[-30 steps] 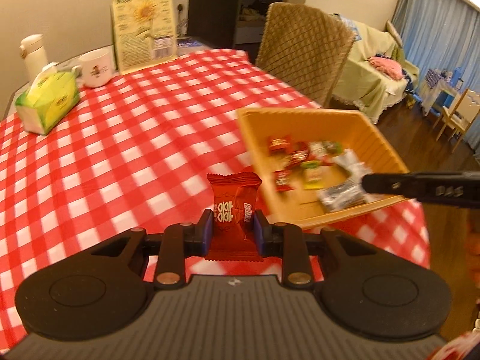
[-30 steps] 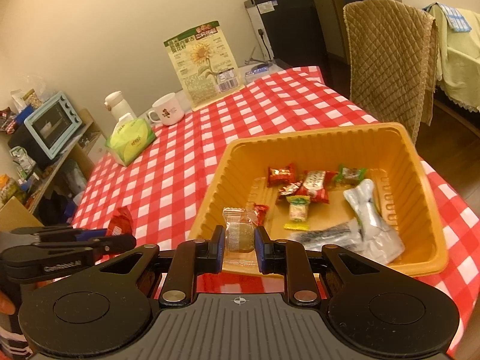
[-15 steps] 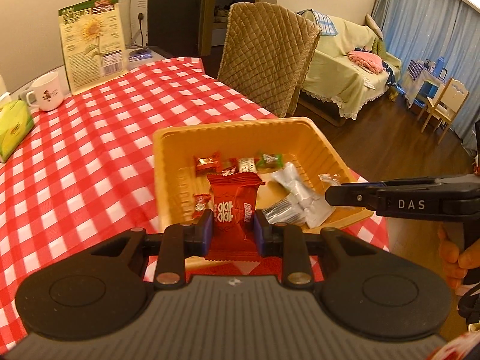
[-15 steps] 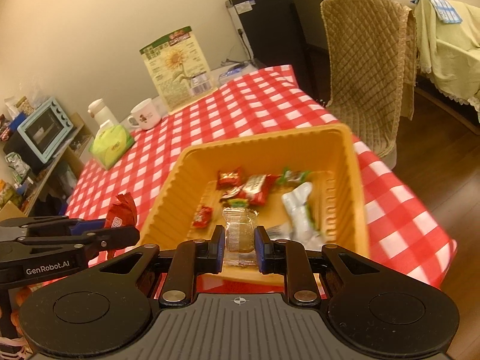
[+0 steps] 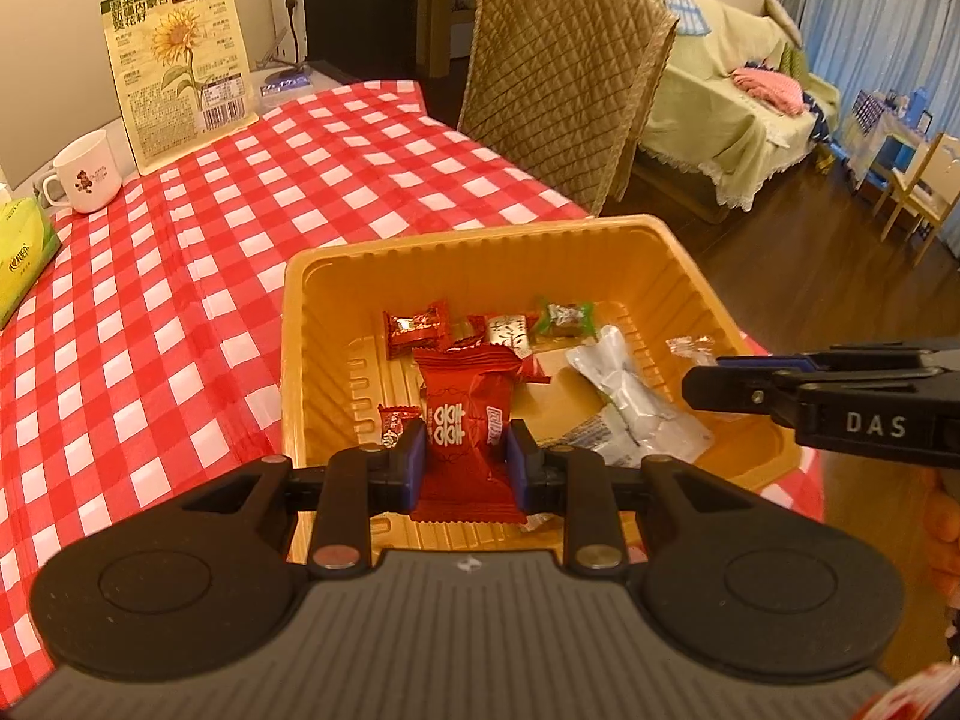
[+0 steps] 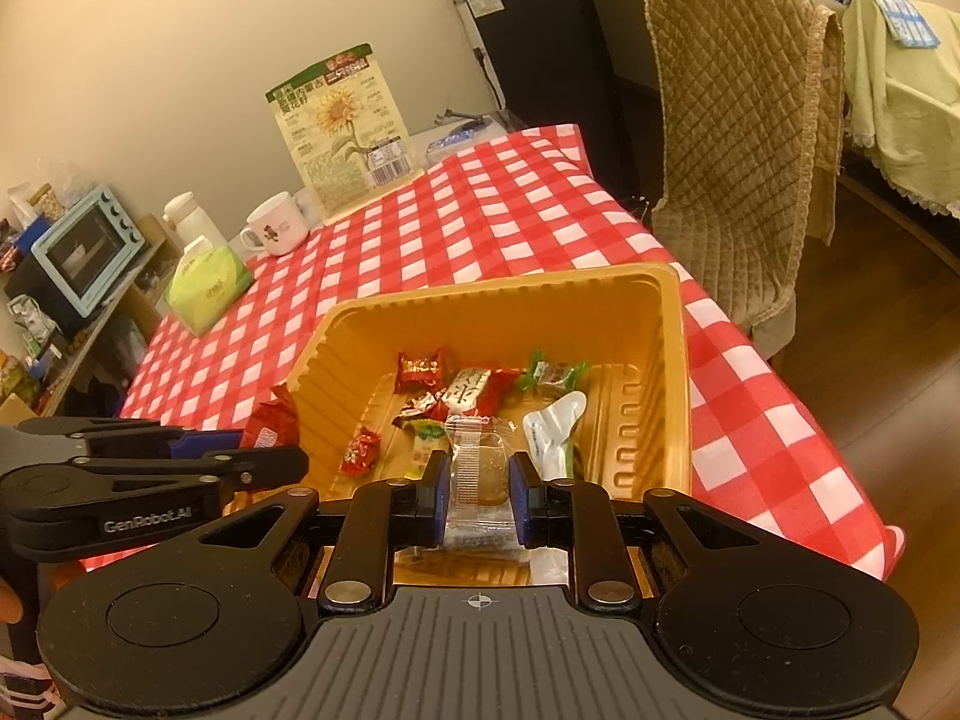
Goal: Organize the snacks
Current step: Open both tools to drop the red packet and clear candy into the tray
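An orange tray [image 5: 312,324] [image 6: 675,360] holding several wrapped snacks stands at the near right corner of the checked table. My left gripper [image 5: 465,462] is shut on a red snack packet [image 5: 465,420] and holds it over the tray's near edge. My right gripper [image 6: 480,492] is shut on a clear-wrapped snack [image 6: 480,462], also above the tray's near edge. Each gripper shows in the other's view: the right gripper [image 5: 708,387] over the tray's right side, the left gripper [image 6: 264,468] at its left with the red packet [image 6: 273,426].
A sunflower seed bag [image 5: 177,66], a white mug [image 5: 87,180] and a green tissue pack [image 5: 21,246] stand at the table's far end. A quilted chair [image 5: 558,90] stands beside the table. The table edge drops off just right of the tray.
Both grippers have moved in over the tray with their snacks still held. The left one swung right from above the bare cloth to the tray's near edge.
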A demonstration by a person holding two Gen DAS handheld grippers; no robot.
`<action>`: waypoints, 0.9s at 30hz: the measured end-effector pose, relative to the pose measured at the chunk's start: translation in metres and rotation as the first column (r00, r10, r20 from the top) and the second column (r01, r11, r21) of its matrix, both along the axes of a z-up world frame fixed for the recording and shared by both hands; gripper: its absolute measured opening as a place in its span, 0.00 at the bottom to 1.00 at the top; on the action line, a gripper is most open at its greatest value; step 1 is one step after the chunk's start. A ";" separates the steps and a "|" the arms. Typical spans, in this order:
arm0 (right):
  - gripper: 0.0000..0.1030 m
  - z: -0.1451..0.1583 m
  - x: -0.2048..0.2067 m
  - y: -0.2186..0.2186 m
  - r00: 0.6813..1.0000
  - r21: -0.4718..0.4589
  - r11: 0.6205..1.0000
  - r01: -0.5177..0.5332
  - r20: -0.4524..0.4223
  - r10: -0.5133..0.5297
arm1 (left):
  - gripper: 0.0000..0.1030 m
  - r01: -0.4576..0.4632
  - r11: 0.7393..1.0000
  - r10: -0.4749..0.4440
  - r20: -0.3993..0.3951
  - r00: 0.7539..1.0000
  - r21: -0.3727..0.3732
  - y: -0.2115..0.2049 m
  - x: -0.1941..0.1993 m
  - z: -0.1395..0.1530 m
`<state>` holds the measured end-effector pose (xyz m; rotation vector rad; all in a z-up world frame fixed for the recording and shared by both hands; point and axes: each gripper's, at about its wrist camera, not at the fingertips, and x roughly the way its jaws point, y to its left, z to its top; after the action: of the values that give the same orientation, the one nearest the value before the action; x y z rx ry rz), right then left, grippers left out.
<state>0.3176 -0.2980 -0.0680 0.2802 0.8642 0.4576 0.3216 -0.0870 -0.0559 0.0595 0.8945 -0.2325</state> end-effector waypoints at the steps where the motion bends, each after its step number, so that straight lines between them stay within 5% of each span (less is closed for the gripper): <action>1: 0.21 -0.001 0.002 0.001 1.000 -0.001 1.000 -0.003 -0.002 0.003 | 0.24 -0.004 1.000 0.004 -0.008 1.000 0.003 0.000 0.003 -0.002; 13: 0.21 -0.012 0.017 0.006 0.999 -0.001 1.000 -0.026 -0.024 0.026 | 0.24 -0.032 0.999 0.034 -0.075 0.997 0.024 0.003 0.021 -0.026; 27: 0.21 -0.016 0.028 0.014 0.998 0.002 0.999 -0.050 -0.027 0.050 | 0.28 -0.048 0.999 0.049 -0.056 0.997 0.018 0.009 0.022 -0.018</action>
<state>0.3461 -0.2842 -0.0835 0.2670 0.8986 0.5018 0.3433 -0.0781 -0.0736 0.0470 0.9526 -0.1824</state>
